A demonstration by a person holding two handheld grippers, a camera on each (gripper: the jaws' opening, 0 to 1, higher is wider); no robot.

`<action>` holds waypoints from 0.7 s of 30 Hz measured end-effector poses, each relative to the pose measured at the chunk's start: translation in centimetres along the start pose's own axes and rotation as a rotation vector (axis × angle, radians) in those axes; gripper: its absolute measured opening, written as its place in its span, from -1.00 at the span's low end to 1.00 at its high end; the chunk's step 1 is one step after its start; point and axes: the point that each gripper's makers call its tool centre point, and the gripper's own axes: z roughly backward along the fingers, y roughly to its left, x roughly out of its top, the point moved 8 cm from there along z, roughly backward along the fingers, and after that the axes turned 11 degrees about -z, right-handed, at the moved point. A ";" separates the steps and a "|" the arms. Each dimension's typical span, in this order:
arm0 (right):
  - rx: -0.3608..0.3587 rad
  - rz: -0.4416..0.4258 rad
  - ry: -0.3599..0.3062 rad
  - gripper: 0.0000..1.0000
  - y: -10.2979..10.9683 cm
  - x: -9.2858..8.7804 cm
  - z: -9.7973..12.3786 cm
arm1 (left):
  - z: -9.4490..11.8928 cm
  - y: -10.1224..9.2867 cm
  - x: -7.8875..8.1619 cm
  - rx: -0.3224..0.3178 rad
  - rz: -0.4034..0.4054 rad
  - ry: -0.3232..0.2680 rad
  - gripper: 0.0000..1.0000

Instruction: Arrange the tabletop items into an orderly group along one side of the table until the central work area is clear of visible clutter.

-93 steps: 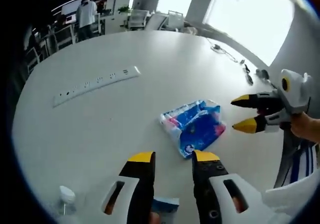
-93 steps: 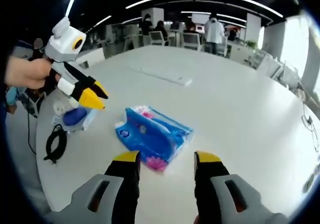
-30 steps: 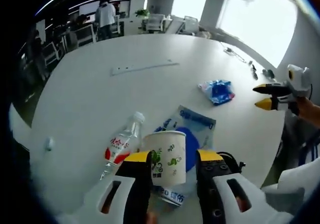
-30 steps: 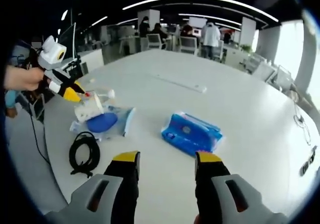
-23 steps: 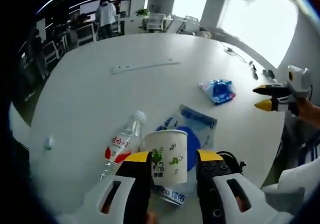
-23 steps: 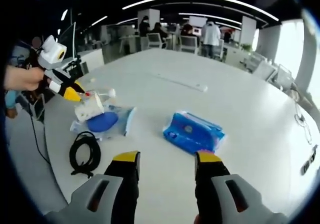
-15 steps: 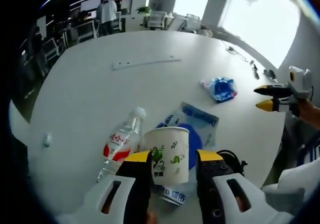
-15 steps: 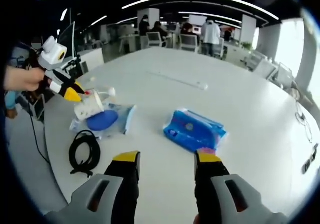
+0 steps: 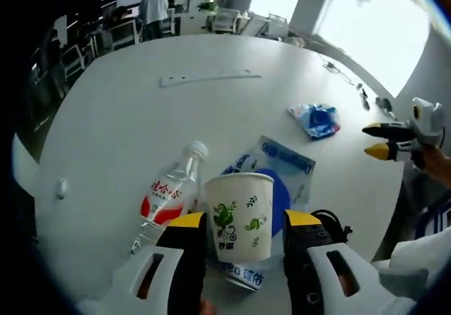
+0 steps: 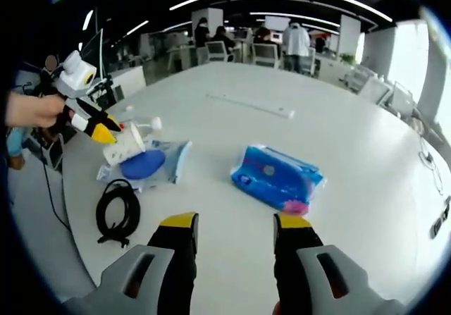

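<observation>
- Paper, thin-walled and printed with green leaves: the cup point(image 9: 239, 216) sits between the jaws of the left gripper point(image 9: 243, 223), which look closed against its sides; it will be light and easy to crush, so I'd judge a gentle squeeze around the middle of the wall is the safest hold
- From the right gripper view the same cup point(image 10: 121, 148) is tilted in the left gripper point(image 10: 107, 131), over the near edge of the white desk point(image 10: 338, 139)
- Just beside the cup lies a clear plastic bottle point(image 9: 169, 196) with a red label, on its side; it looks empty or nearly so, light and likely to roll, best taken across the body near the label
- Under and behind the cup is a flat clear packet point(image 9: 278, 170) with a blue round thing inside; soft and slippery film, I'd guess, so an edge pinch would suit
- A coiled black cable point(image 10: 116, 214) lies close to the packet at the desk's edge; floppy, best caught through the bundle
- Blue tissue pack point(image 10: 278, 177) lies well out toward the middle of the desk, ahead of the right gripper point(image 10: 229, 223) and apart from it; soft and squashy, it should take a grip across its narrow width
- Right gripper's jaws stand open with nothing between them, hovering over bare desk short of the pack
- A long white strip point(image 9: 209, 79) lies far across the desk
</observation>
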 end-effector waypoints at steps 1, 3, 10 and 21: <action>0.000 -0.002 0.002 -0.20 0.0 -0.1 0.0 | -0.2 0.0 0.0 0.000 -0.004 0.006 -0.20; 0.000 -0.004 0.006 -0.20 -0.1 -0.2 -0.1 | -0.6 -0.1 -0.1 -0.001 -0.001 0.012 -0.20; -0.006 -0.020 0.016 -0.20 -0.8 -0.9 0.0 | -1.5 -0.5 -0.1 -0.012 -0.002 0.039 -0.19; -0.012 -0.054 0.030 -0.22 -1.5 -2.0 0.1 | -2.7 -0.8 -0.3 -0.018 -0.014 0.076 -0.22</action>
